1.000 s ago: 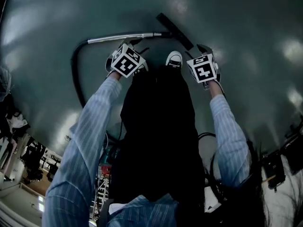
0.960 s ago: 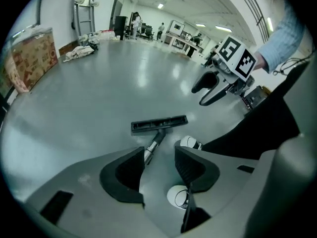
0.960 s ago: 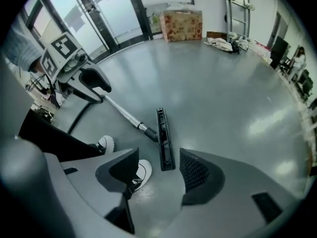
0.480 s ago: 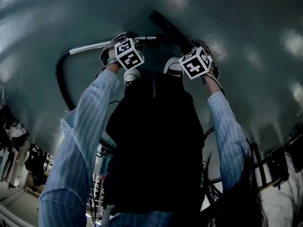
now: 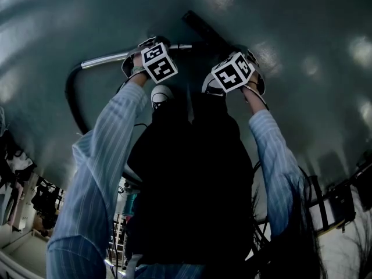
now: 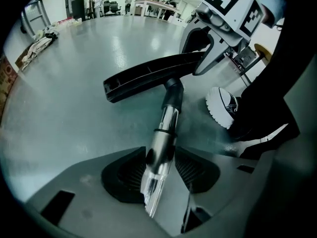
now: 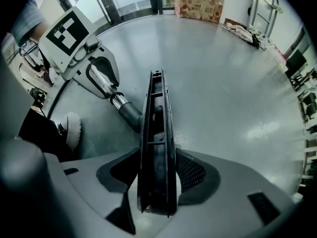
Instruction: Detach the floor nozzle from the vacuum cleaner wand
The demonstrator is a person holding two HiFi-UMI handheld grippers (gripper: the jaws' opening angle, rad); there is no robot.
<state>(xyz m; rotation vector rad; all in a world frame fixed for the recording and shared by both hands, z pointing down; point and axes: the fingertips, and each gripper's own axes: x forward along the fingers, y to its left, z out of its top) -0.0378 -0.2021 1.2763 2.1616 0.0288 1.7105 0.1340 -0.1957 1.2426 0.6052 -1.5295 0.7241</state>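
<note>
In the head view, both my tools have come forward. A second ago they hung near my shoes. Now my left gripper is at the wand and my right gripper at the floor nozzle, and the two parts are still joined.

In the left gripper view, the jaws are closed tight on the shiny wand, just behind the black collar.

In the right gripper view, the jaws clamp the long nozzle body, seen edge-on.

I judge both holds are ready. The pulling apart is not yet done.
</note>
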